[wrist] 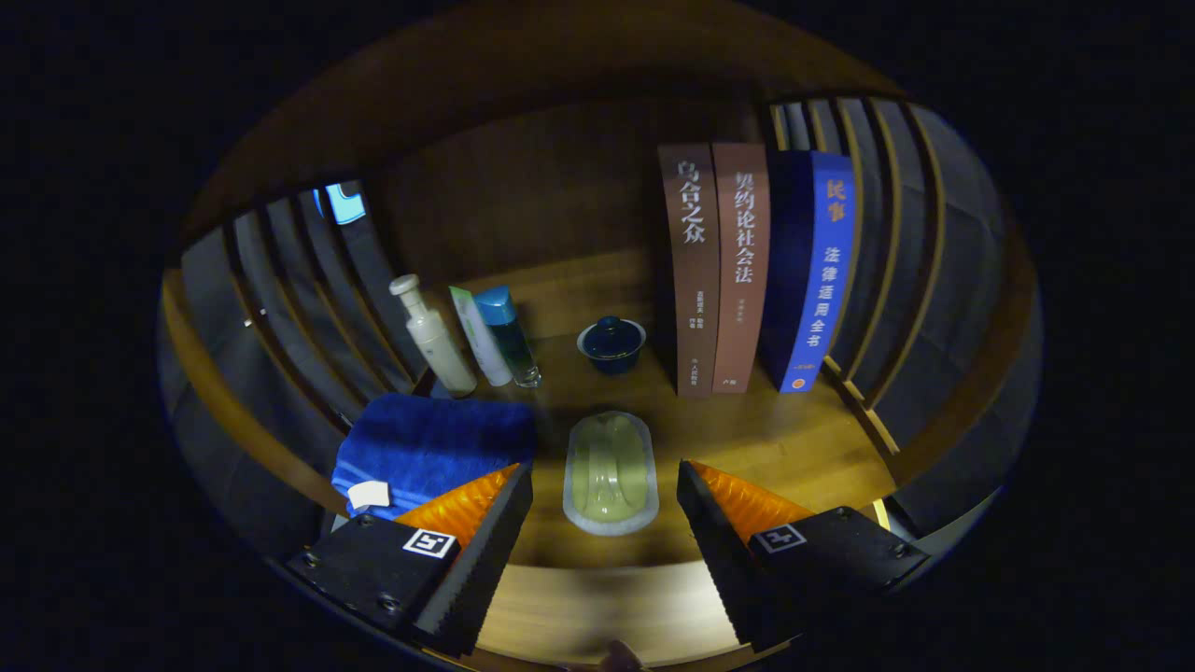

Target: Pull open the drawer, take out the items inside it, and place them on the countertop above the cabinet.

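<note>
My gripper (pixel 605 476) is open, its two fingers spread wide over the wooden countertop (pixel 775 439). A pale green soap-dish-like item (pixel 611 472) lies flat on the wood between the fingertips, touched by neither. A folded blue towel (pixel 431 446) with a white tag lies just left of the left finger (pixel 485 541). Beyond the fingers stands a small dark blue lidded cup (pixel 611 343). The wooden front edge (pixel 597 611) runs below the fingers; no drawer can be made out.
Three bottles stand at the back left: a white pump bottle (pixel 431 338), a white tube (pixel 480 336) and a teal-capped bottle (pixel 510 336). Two brown books (pixel 715 271) and a blue book (pixel 814 271) stand upright at the right. Slatted side walls (pixel 308 299) close in both sides.
</note>
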A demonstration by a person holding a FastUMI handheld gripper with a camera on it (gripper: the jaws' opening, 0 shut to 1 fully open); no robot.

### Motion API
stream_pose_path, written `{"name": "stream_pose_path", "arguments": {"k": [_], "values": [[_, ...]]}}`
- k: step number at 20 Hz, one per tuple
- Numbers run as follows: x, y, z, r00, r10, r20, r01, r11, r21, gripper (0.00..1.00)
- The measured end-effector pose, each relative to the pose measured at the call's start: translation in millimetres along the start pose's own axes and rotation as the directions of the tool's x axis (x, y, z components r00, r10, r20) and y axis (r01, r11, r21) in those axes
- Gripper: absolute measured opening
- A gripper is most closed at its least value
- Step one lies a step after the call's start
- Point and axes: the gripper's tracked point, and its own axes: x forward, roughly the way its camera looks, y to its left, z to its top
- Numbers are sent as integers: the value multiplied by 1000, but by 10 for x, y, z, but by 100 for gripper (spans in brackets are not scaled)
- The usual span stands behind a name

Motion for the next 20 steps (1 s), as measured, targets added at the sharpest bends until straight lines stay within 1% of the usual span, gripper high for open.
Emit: {"name": "stream_pose_path", "arguments": {"k": [3,5,7,9,11,12,13,15,17,18,20], "values": [[-509,126,-34,994,28,109,-25,999,-34,100],[-868,192,-33,977,51,207,-42,998,-49,99],[-1246,212,-107,951,58,304,-41,997,-65,99],[-1628,215,-234,912,66,405,-37,996,-78,99],[-1955,302,-440,870,108,480,-60,992,-114,99],[-2060,323,-570,858,122,498,-61,989,-137,99],[-2102,297,-714,857,123,501,-49,986,-158,99],[-2191,265,-972,865,122,486,-39,983,-177,99],[-2296,239,-1190,861,124,494,-54,987,-153,99],[-2306,163,-1300,861,108,497,-49,990,-132,99],[-2239,33,-1606,876,81,476,-41,995,-93,99]]}}
